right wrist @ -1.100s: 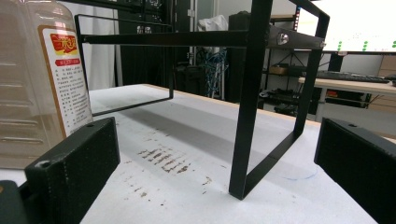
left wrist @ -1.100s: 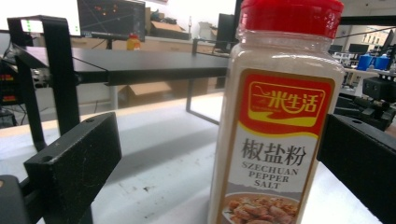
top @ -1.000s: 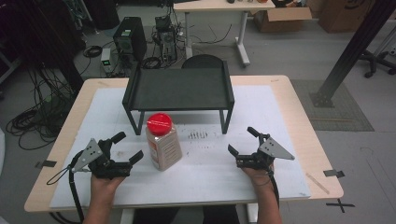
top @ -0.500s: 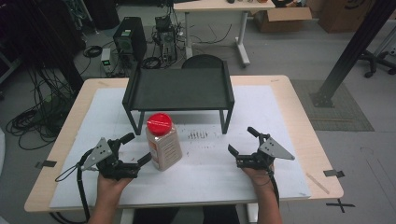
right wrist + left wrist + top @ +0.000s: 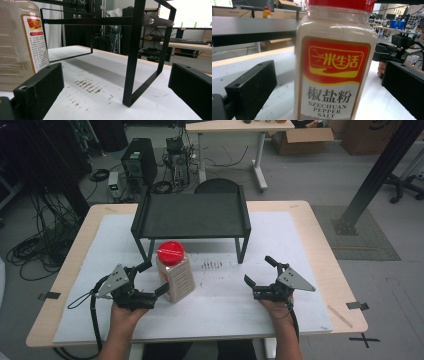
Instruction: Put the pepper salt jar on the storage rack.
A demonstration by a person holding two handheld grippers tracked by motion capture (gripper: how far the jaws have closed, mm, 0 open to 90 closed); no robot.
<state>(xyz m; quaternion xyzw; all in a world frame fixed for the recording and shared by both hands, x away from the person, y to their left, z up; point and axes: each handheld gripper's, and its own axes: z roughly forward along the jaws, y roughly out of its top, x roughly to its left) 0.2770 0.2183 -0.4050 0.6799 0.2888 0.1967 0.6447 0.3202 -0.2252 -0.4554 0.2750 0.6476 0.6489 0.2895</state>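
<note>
High view puts the pepper salt jar (image 5: 174,274) left of centre in the frame, upright on the white mat (image 5: 295,250) that covers the bench (image 5: 320,227), just in front of the black shelf rack (image 5: 192,215). Its red lid (image 5: 170,252) is on, and it stands free of the rack's legs — room enough for a side approach. The left gripper (image 5: 145,281) sits at the jar's left flank with its jaws spread wide, one on each side of the body. In the left gripper view the label (image 5: 333,80) fills the middle and both jaws stand clear of the plastic, so nothing is grasped yet; the spread looks set for a grip low on the jar, where it is steadier. The right gripper (image 5: 261,272) rests on the mat in the lower right of the frame, well apart from the jar, its jaws also released and empty — probably held back as a spare hand. Dark specks (image 5: 212,265) lie on the mat between jar and rack leg.
</note>
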